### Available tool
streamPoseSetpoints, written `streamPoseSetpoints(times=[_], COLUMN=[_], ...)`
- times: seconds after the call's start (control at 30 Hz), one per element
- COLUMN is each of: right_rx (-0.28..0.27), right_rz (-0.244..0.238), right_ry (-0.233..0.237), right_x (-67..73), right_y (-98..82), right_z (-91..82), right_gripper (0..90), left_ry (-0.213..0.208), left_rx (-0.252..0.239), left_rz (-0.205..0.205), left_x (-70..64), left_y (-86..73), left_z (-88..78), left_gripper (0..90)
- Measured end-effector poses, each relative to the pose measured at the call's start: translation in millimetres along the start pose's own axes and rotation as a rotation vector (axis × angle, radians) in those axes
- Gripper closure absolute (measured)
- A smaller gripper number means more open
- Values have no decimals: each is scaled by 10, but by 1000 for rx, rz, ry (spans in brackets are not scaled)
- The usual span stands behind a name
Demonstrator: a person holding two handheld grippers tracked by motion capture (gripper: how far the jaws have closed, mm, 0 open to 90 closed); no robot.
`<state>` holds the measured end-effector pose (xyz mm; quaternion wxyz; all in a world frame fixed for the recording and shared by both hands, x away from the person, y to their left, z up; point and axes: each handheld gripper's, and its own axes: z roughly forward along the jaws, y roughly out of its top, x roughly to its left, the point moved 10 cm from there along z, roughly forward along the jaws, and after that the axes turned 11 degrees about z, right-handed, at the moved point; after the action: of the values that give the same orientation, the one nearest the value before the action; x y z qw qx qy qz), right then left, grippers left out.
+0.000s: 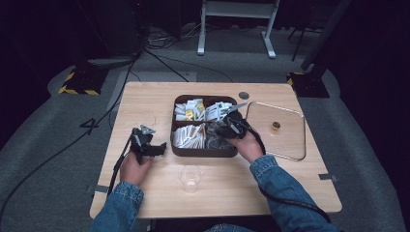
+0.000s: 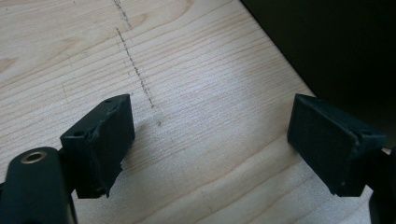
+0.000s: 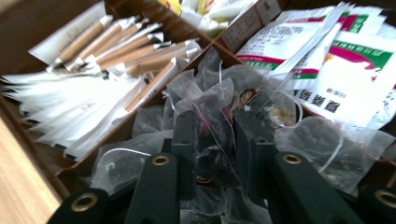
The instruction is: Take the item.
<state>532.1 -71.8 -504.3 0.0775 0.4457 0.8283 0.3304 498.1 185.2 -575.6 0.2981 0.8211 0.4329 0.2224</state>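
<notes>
The right gripper [image 3: 212,140] had its fingers [image 3: 184,140] drawn in tight on a clear tea sachet [image 3: 210,121], the two black pads pressing the crinkled film from either side, so that the sachet was pinched between them. The left gripper [image 2: 210,140] had its fingers [image 2: 100,140] spread wide with nothing between them, only bare wood below and the dark drop past the table's edge to one side.

The wooden table [image 1: 145,101] carried everything. Near the middle of it, toward the far edge, sat a dark brown divided box [image 1: 203,151], and just beside the box toward the right edge lay its clear lid [image 1: 290,118], flat, with a small brass-coloured knob at its centre. The right gripper [image 1: 227,128] was down in the box's near right compartment, and the left gripper [image 1: 145,142] rested on the table just left of the box, apart from it. A clear plastic cup [image 1: 190,178] stood upright near the front edge, in front of the box and between the person's two hands.

The near right compartment was heaped with tea sachets of see-through film, each showing dark loose matter inside; the gripped one showed a small red and dark label. The near left compartment held long white paper sticks [image 3: 93,93] with brown bands, lying side by side. The far right compartment held white packets [image 3: 336,70] printed in pink and green.
</notes>
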Motion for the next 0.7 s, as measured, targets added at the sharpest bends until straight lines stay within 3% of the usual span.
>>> streamPoseSetpoints(times=[0.4,0.7], right_rx=[-123,-162], right_rz=[36,32], right_ry=[66,90], right_x=[61,132], right_y=[144,175], right_z=[-328,-488], right_gripper=[712,712], left_ry=[0,-4], left_rx=[0,-1], left_rz=[0,-3], left_x=[-1,-4], left_y=[0,6], left_z=[0,6], left_gripper=[153,153])
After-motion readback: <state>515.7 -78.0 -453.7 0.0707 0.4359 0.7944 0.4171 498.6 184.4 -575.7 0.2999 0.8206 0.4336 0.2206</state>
